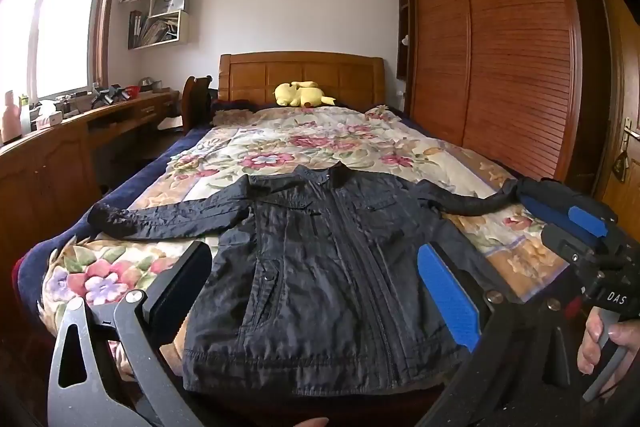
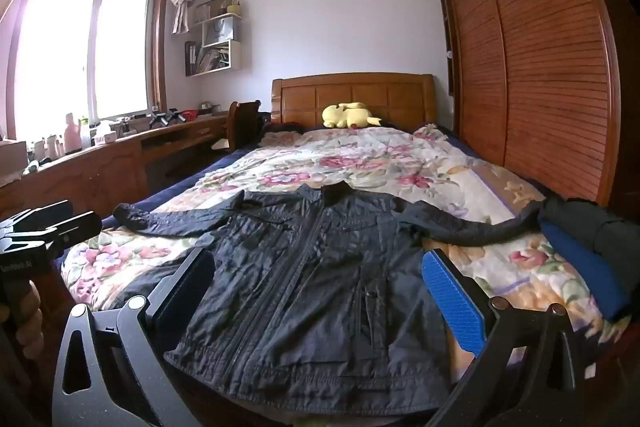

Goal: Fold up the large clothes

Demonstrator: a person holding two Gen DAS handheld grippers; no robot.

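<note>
Dark jacket [image 1: 320, 267] is laid flat, front up, sleeves spread, on the floral bed cover [image 1: 280, 147]. Left gripper [image 1: 316, 291] and right gripper [image 2: 320, 299] fingers are spread wide, nothing gripped.

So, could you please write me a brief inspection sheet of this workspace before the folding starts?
Surface: bed with floral quilt.
Job's things: dark jacket flat, front up, zipped, both sleeves spread sideways, collar toward the headboard.
Clutter: yellow plush toy by the headboard; folded dark and blue cloth on the bed's right edge.
Grippers: left gripper and right gripper both open, holding nothing, above the jacket's hem.
Cables: nothing seen.
Surroundings: window, cluttered desk, wall shelves, wooden wardrobe.
</note>
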